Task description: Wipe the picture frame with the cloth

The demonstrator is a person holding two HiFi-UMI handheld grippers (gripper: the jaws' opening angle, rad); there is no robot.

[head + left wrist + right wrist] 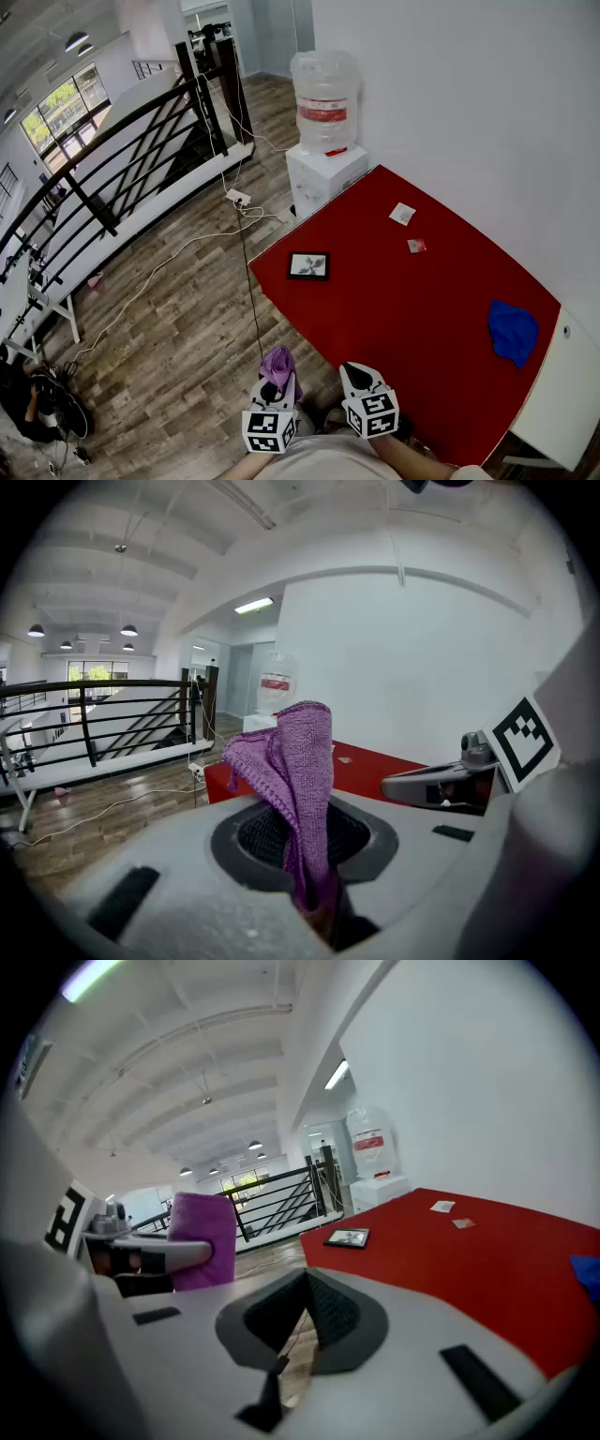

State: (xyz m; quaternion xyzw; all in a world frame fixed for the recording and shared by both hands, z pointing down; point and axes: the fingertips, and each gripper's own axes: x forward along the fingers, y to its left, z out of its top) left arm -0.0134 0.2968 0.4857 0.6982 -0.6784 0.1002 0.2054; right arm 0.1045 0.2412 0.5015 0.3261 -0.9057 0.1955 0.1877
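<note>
A small black picture frame (308, 265) lies flat near the left edge of the red table (412, 309); the right gripper view shows the frame (348, 1237) far ahead. My left gripper (275, 392) hangs off the table's near corner, shut on a purple cloth (278, 364). In the left gripper view the purple cloth (302, 771) stands up bunched from the clamped jaws of the left gripper (316, 904). My right gripper (355, 374) is beside it over the table's near edge. Its jaws meet at the tips of the right gripper (305, 1286) with nothing between them.
A blue cloth (513, 330) lies at the table's right end. Two small cards (402, 214) lie near the wall. A water dispenser (323, 122) stands past the table's far corner. A black railing (122, 159) and floor cables (239, 202) are to the left.
</note>
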